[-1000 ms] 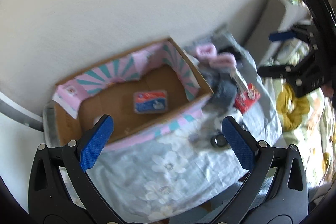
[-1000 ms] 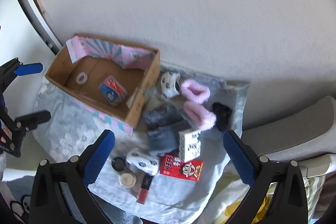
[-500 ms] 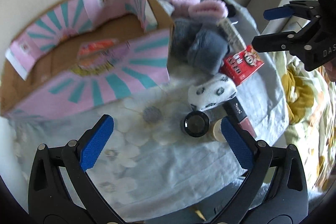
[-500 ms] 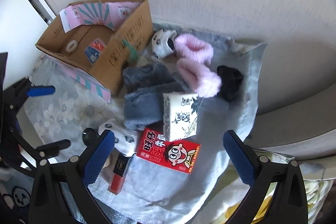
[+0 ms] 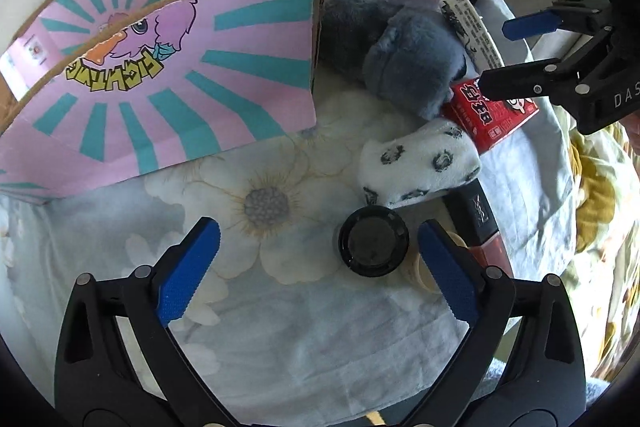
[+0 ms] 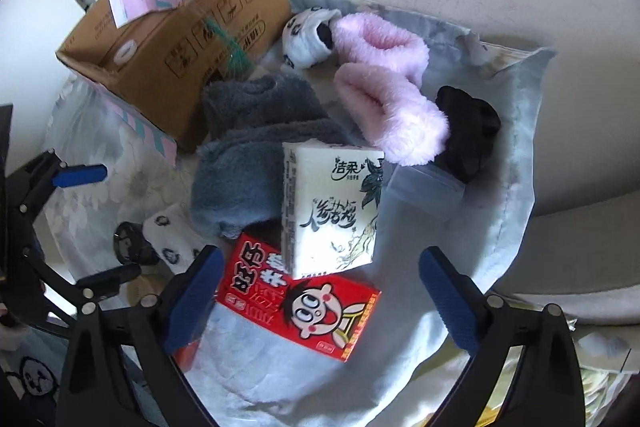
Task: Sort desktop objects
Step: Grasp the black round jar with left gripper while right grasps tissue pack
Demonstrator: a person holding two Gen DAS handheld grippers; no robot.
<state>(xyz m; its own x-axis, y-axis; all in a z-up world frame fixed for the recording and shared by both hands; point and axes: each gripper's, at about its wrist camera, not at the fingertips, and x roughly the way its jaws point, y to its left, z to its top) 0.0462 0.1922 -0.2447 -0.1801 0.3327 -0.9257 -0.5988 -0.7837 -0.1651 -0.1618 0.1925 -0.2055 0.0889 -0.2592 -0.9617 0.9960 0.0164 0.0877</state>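
Note:
My left gripper (image 5: 319, 239) hangs low over the flowered cloth (image 5: 280, 327), jaws wide and closing. A black round jar (image 5: 374, 247) stands between its fingers, near the right pad and untouched. My right gripper (image 6: 320, 259) is also wide and closing, above a red snack box (image 6: 300, 303) and a white tissue pack (image 6: 330, 207); its pads touch neither. Grey fuzzy socks (image 6: 240, 163), pink fuzzy socks (image 6: 392, 107) and a spotted white sock (image 5: 420, 163) lie around them. The cardboard box (image 5: 180, 75) with pink and teal flaps stands at the left.
A black lipstick case (image 5: 480, 215) and a beige jar (image 5: 420, 267) lie beside the black jar. A black cloth item (image 6: 468, 131), a clear plastic tub (image 6: 424, 187) and a second spotted sock (image 6: 308, 35) sit near the wall. Patterned bedding lies past the cloth's right edge.
Both grippers have come down toward the cloth, so the objects look much larger. The left one now frames the black jar; the right one now frames the red box and tissue pack.

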